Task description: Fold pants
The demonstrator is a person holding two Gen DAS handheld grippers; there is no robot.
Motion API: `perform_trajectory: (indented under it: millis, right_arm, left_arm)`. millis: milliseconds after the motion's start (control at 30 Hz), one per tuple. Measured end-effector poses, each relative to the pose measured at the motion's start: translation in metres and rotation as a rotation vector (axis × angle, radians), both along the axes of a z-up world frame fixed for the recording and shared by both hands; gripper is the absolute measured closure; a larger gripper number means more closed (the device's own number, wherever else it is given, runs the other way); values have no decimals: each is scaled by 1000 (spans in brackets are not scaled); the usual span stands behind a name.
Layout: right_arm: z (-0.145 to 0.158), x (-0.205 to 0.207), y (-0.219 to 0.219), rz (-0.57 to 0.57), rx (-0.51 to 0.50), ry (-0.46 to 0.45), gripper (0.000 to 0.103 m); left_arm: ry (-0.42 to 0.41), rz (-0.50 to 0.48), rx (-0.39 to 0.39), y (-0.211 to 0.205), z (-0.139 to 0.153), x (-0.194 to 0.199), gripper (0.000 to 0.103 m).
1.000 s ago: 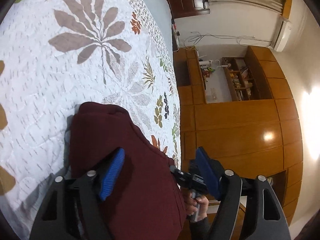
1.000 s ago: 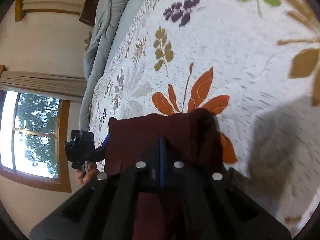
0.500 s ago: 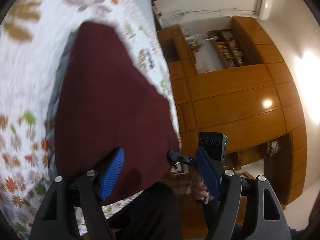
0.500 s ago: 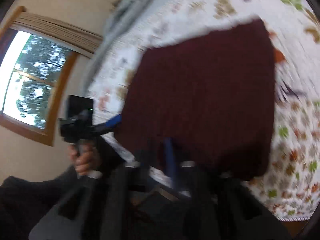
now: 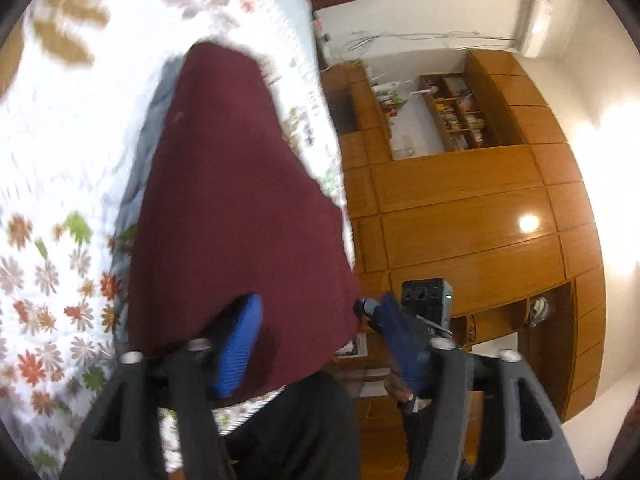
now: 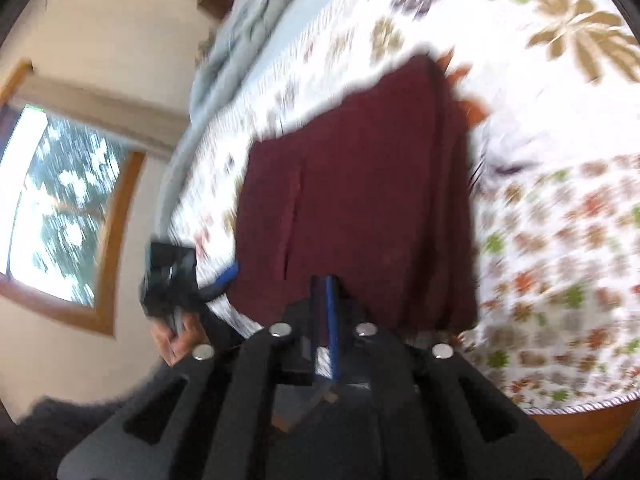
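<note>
Dark maroon pants (image 5: pixel 236 208) lie stretched along the floral bedspread (image 5: pixel 60 140). In the left wrist view my left gripper (image 5: pixel 316 340) is open, its blue pads wide apart at the pants' near end, holding nothing. The right gripper shows there at the pants' right corner (image 5: pixel 370 308). In the right wrist view the pants (image 6: pixel 360 200) run away from me, and my right gripper (image 6: pixel 326 296) is shut with its blue pads together at the pants' near edge. The view is blurred, so whether it holds cloth is unclear. The left gripper shows at the left (image 6: pixel 218 280).
A wooden wardrobe wall (image 5: pixel 460 208) stands past the bed's right side. A grey duvet (image 6: pixel 236 28) lies at the bed's far end under a window (image 6: pixel 52 208). The bed's edge and my dark-clothed legs (image 5: pixel 296 428) are just below the grippers.
Both grippers have pulled back from the bed toward its edge. Much more of the pants' length shows now. The left gripper stays open and the right stays shut.
</note>
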State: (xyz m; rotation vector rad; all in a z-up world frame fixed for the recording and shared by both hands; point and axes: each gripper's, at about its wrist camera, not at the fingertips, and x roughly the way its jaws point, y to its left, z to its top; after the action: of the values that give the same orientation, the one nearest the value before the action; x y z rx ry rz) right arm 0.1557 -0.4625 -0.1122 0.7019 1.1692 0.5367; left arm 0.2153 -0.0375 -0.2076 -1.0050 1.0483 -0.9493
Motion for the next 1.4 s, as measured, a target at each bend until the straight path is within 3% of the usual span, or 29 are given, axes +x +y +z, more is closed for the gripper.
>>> perform_trajectory:
  millis: [133,167,233,267,333,367,400,433,467,533,600,933,1400]
  right_arm:
    - [6,7,-13,-62,89,-32,75]
    - [2,9,-11,-54,91,-24,69]
    - [-20,13,-5,-23,7,28,81]
    - [-27,15,-7,-25,-19,46,103]
    - [-28,15,-33,-81,-24,74,94]
    - [-19,12,-51,-123,-42,57,78]
    - [-15,10,-61,-146,-47,54,48]
    - [-11,7,-76,-176,-39,55,37]
    - [-9,6,-83,-183,-25,58,28]
    - [-14,4,-93,-151,24,92,24]
    - [-22,7,-95,-111,54,135,13]
    - [-49,63,-56,98,84,264,7]
    - [-54,80,-24,213,124,275,2]
  left_arm:
    - [-33,-10,19,1,21,-1,27]
    - [-37,-16,30,1,22,-2,27]
    - [-47,-21,79,1,27,-3,26]
    - [-48,-18,92,5,29,-3,26]
    - [-54,-6,106,14,32,-3,26]
    - [-57,10,120,22,34,-2,25]
    - [-56,25,134,30,35,-2,23]
    - [-53,40,154,39,33,-1,22]
    - [-44,53,178,48,30,0,22]
    - [-15,70,213,60,21,4,22]
    - [29,91,233,72,10,13,22]
    - [147,33,295,56,-8,48,21]
    - [180,21,315,40,-17,57,19]
